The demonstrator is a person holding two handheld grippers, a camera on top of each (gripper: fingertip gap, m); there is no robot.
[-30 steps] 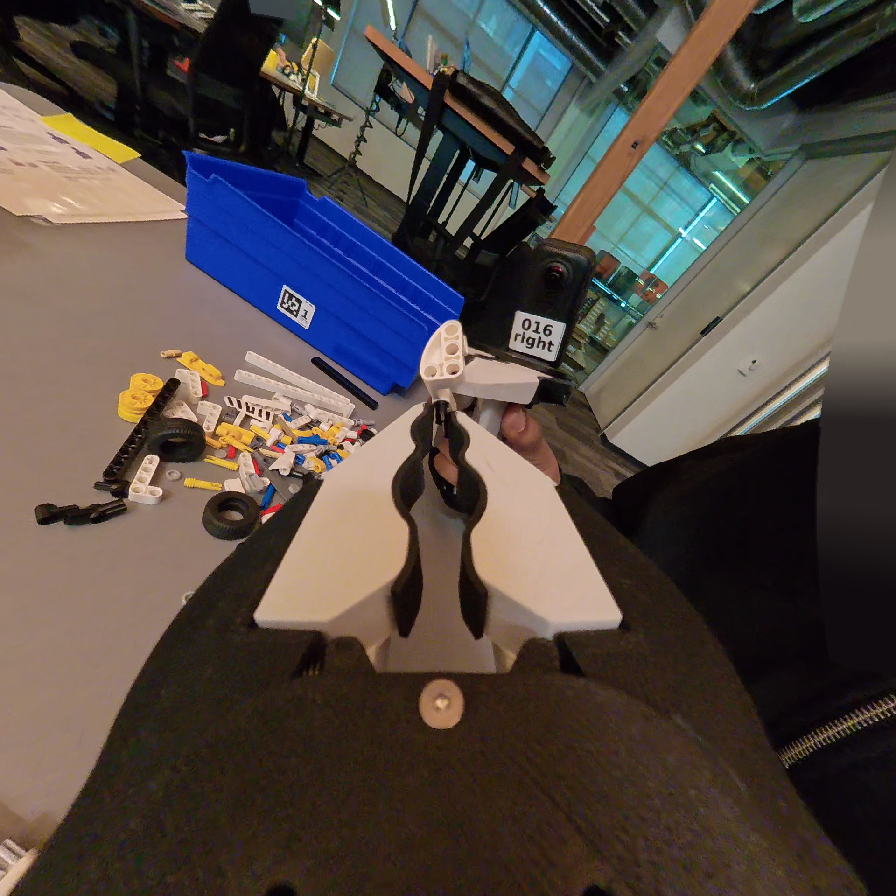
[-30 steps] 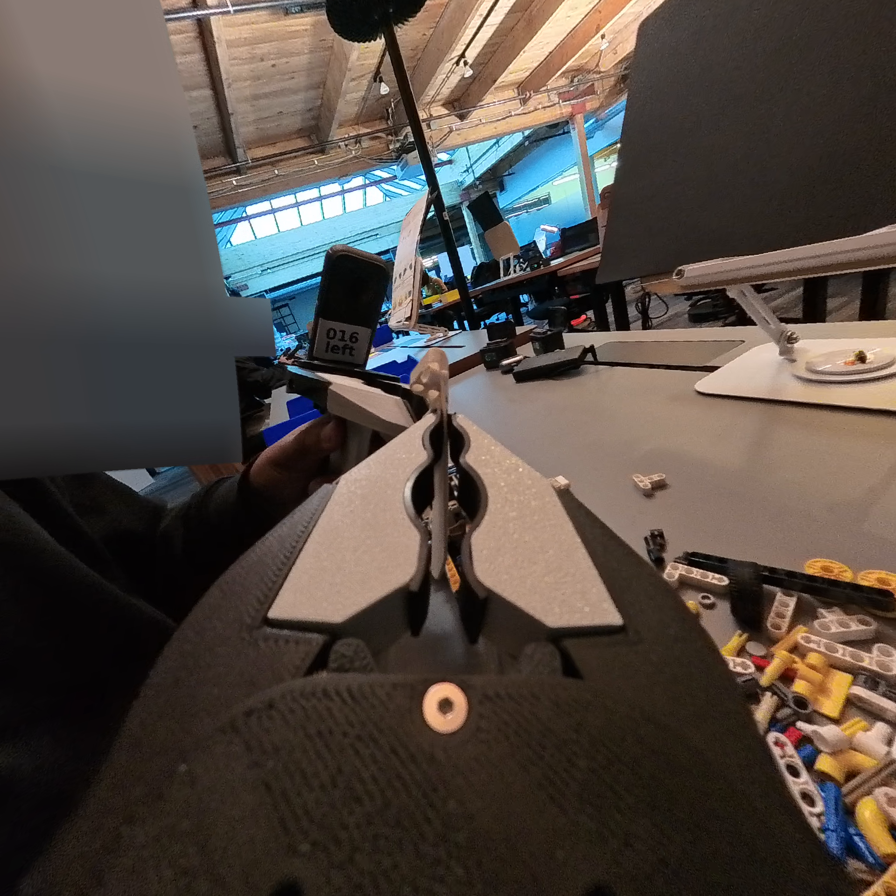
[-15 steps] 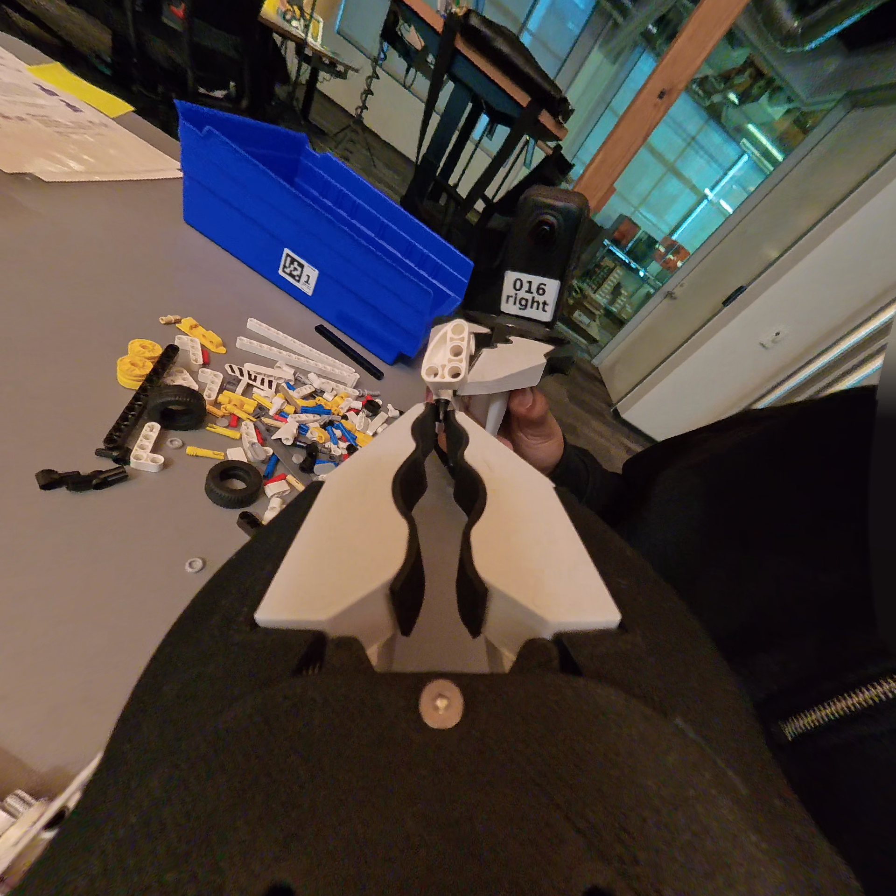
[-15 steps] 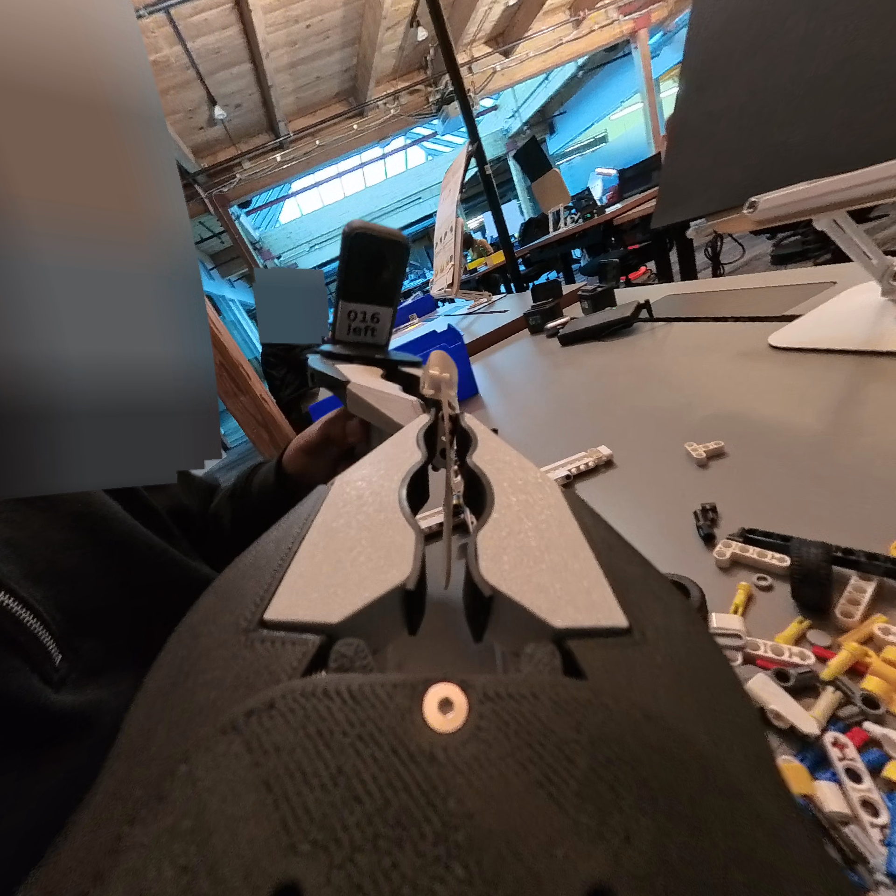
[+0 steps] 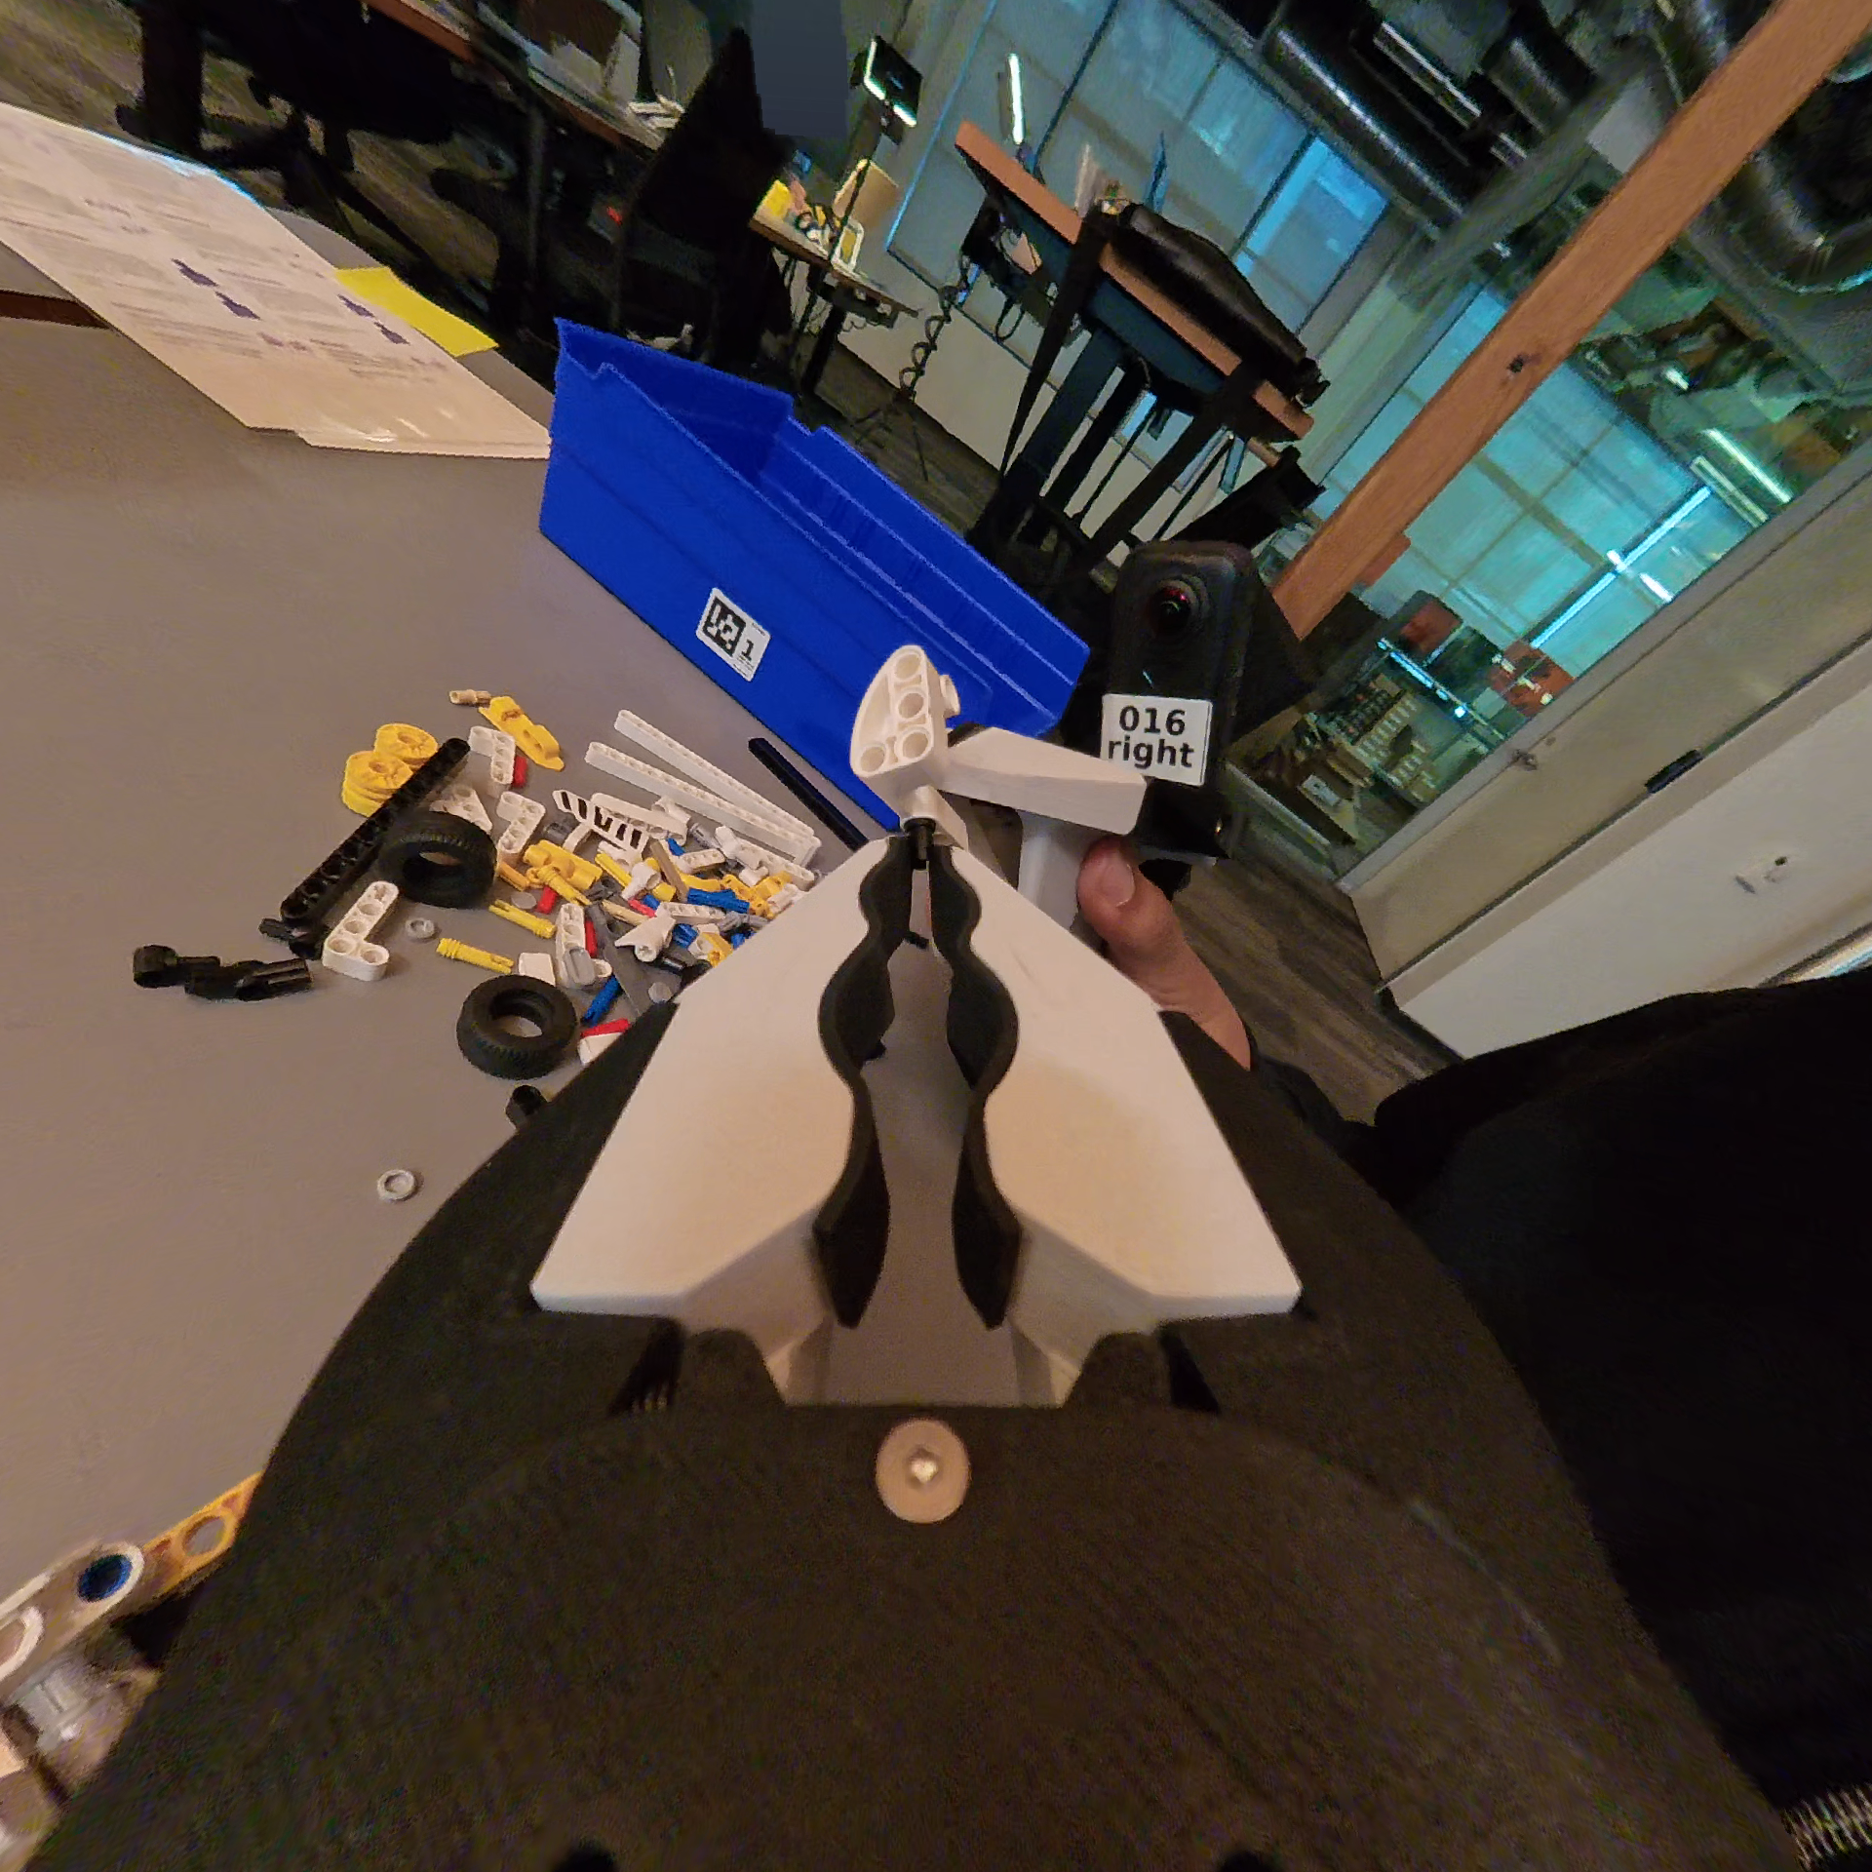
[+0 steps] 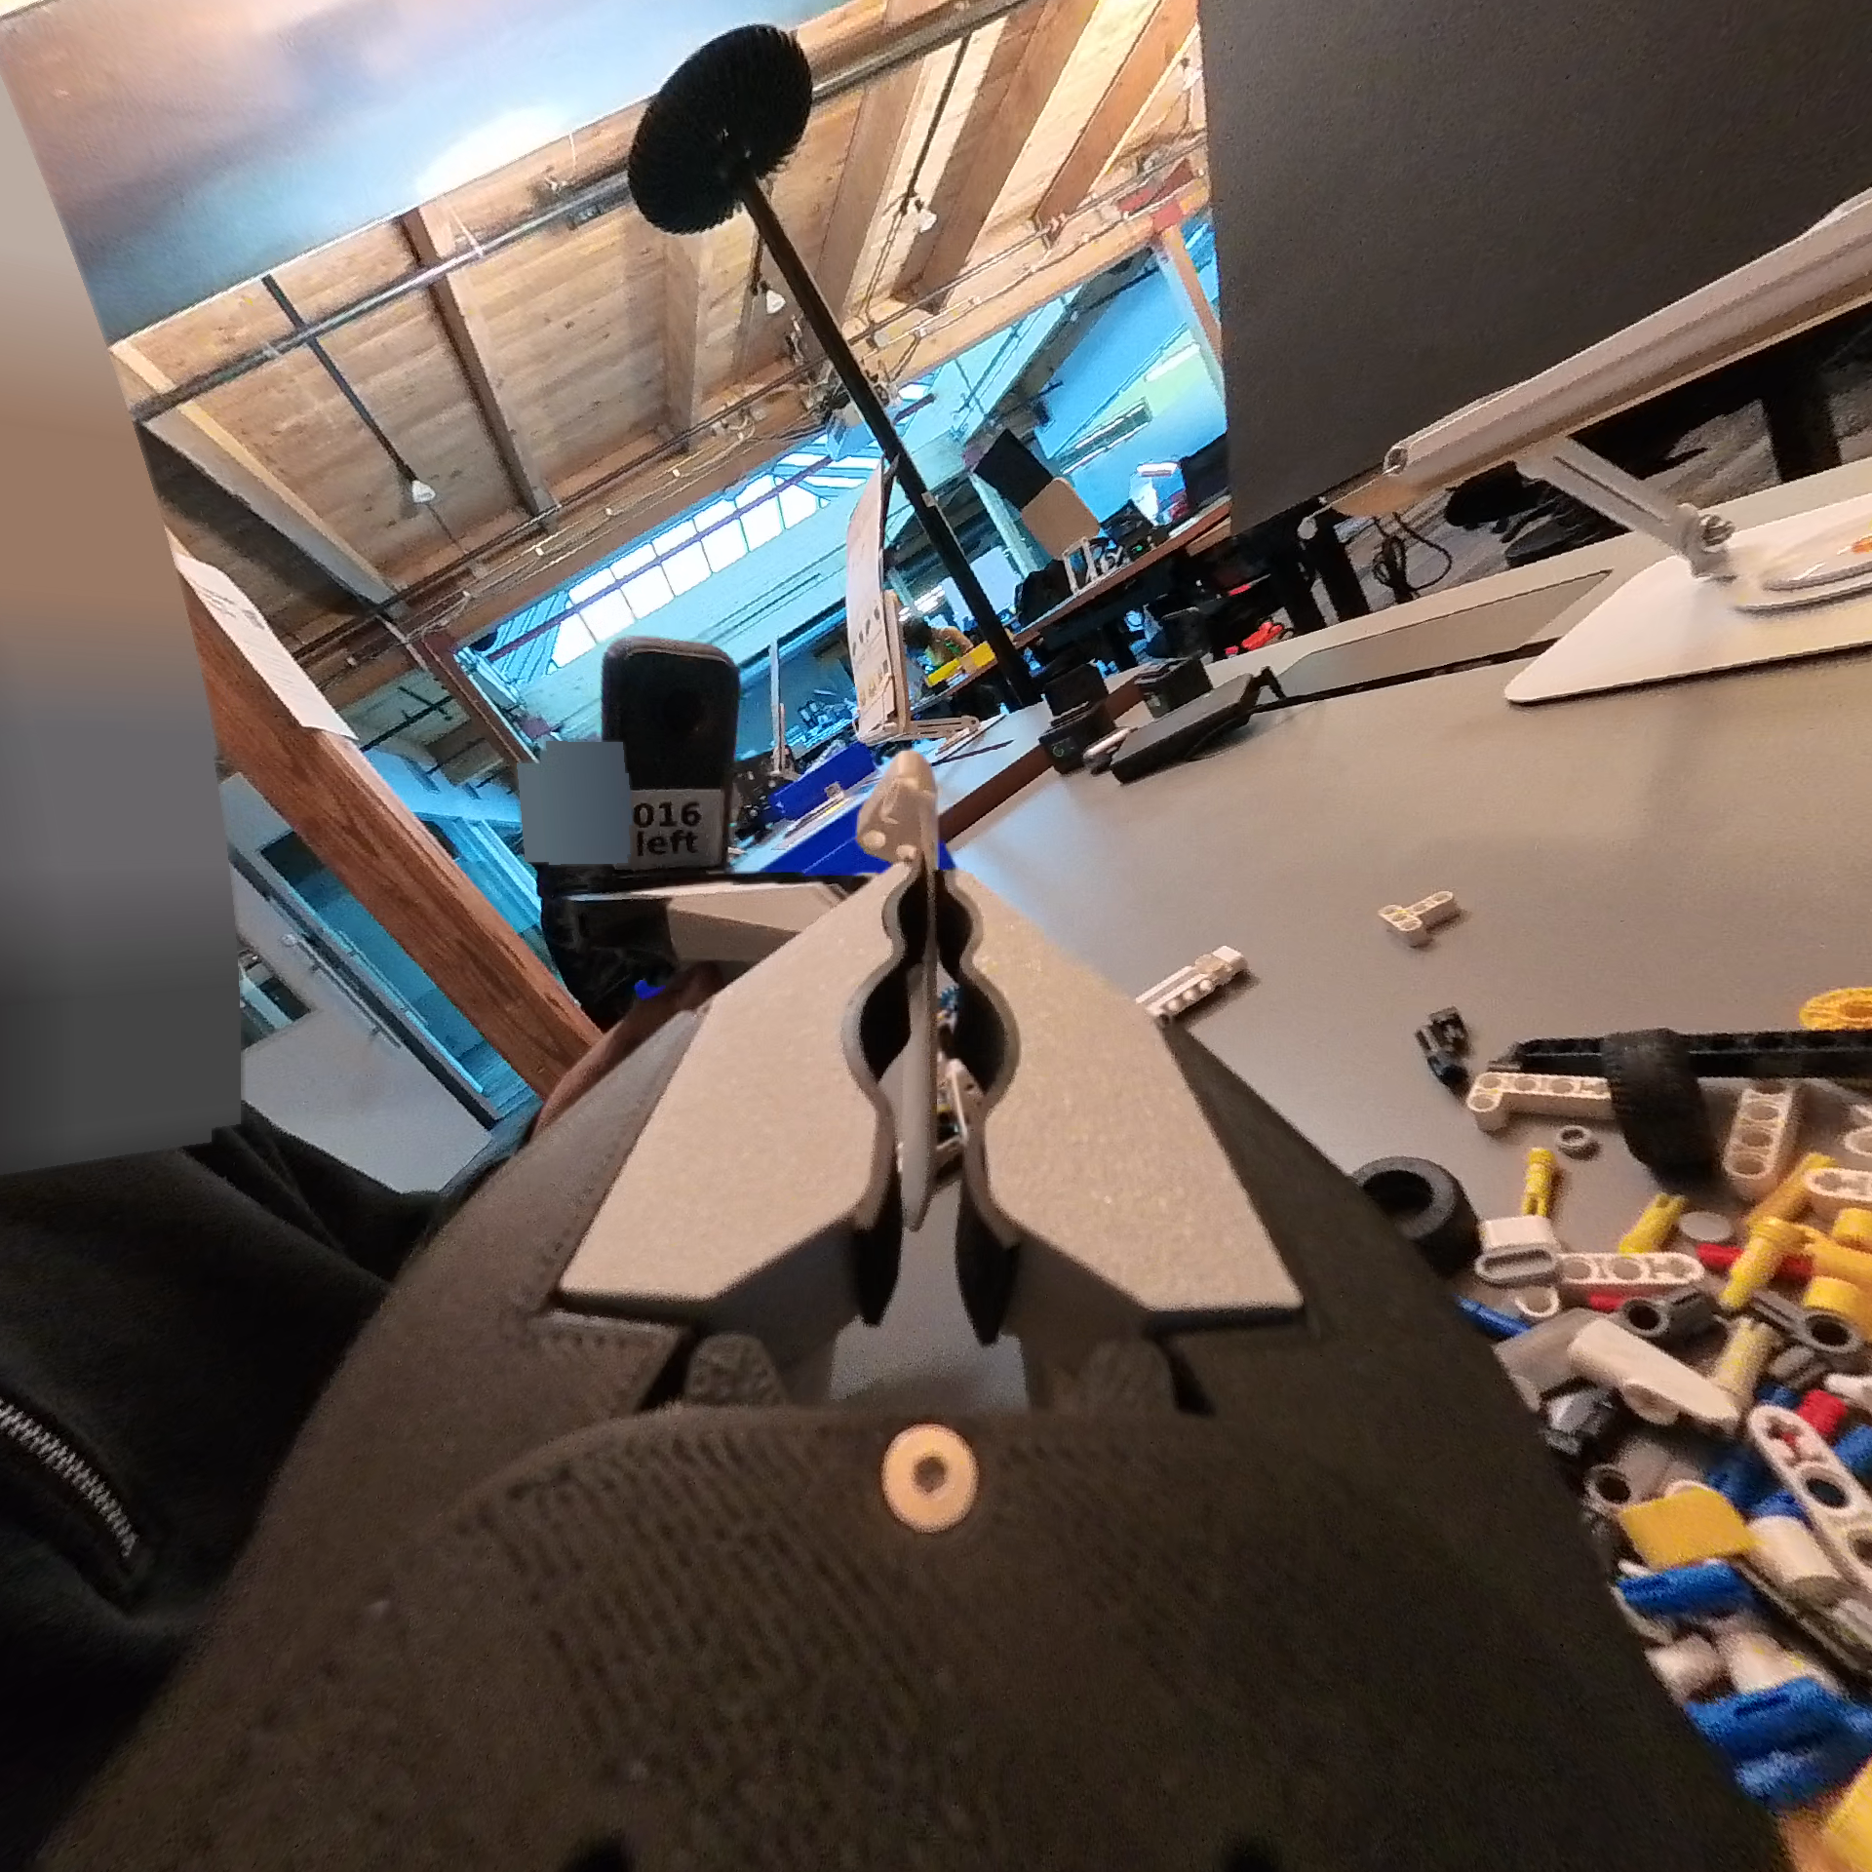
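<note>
I have both grippers raised off the counter [image 5: 203, 567] and meeting tip to tip over its near edge. My left gripper [image 5: 917, 846] has its black pads [image 5: 876, 912] drawn together at the tips on a small black pin [image 5: 919, 833], which sticks out of the base of a white plate with round holes [image 5: 902, 714]. My right gripper [image 6: 924, 891] is clamped flat on that same white plate [image 6: 897, 805]; from its own camera I see the plate edge-on, running back between the pads with its rounded end poking out past the tips. In the left view the right gripper's white finger lies against the far side of the plate, and a thumb [image 5: 1119, 891] rests on its handle just below.

On the counter to the left of my left gripper lies a scattered heap of small building pieces [image 5: 628, 881] in yellow, white, blue and red. Near it are two black tyres [image 5: 517, 1025], a long black beam with holes [image 5: 370, 831], two long white beams [image 5: 699, 785] and yellow wheels [image 5: 390, 765]. Behind the heap stands a blue bin [image 5: 810, 567] with a square marker on its wall, and farther back lies a printed sheet of paper [image 5: 233, 314]. From the right gripper's camera I see a monitor stand [image 6: 1702, 618] at the far side of the counter.
</note>
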